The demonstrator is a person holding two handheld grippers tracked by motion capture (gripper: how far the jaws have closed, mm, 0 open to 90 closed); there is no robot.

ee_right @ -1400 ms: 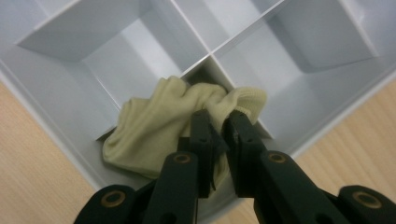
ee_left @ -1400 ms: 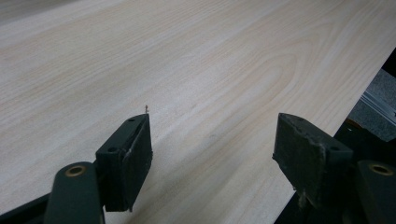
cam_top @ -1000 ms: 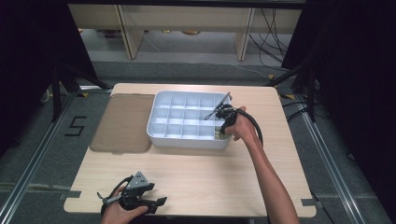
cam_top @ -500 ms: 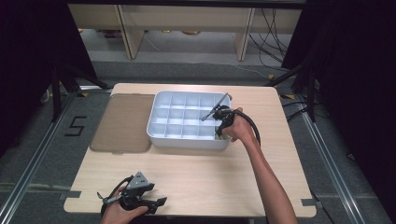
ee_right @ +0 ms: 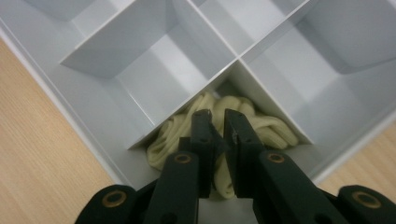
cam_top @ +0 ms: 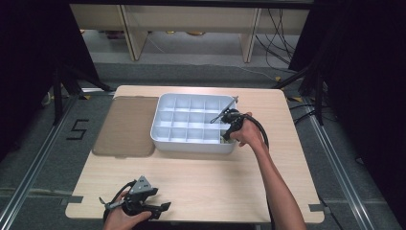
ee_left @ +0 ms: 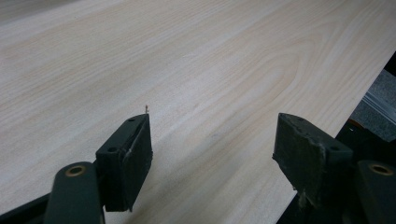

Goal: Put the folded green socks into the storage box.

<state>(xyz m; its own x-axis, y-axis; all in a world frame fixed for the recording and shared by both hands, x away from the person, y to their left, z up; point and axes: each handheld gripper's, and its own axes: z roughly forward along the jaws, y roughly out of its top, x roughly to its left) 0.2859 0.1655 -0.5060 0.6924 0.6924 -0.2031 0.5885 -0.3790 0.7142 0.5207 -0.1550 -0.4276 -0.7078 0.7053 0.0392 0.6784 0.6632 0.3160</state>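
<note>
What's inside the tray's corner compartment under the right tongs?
A pale yellow cord bundle lies in the white tray, pinched by the right tongs. Their jaws cover its middle.

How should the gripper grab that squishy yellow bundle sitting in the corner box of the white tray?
Come straight down from above: the yellow bundle sits low in a corner compartment of the white tray, walled on every side. Pinch a raised fold near its middle, which probably squashes easily. The right gripper is already there, jaws nearly together on a fold.

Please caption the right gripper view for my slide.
Right tool pinching pale cord in a corner cell of the white tray.
</note>
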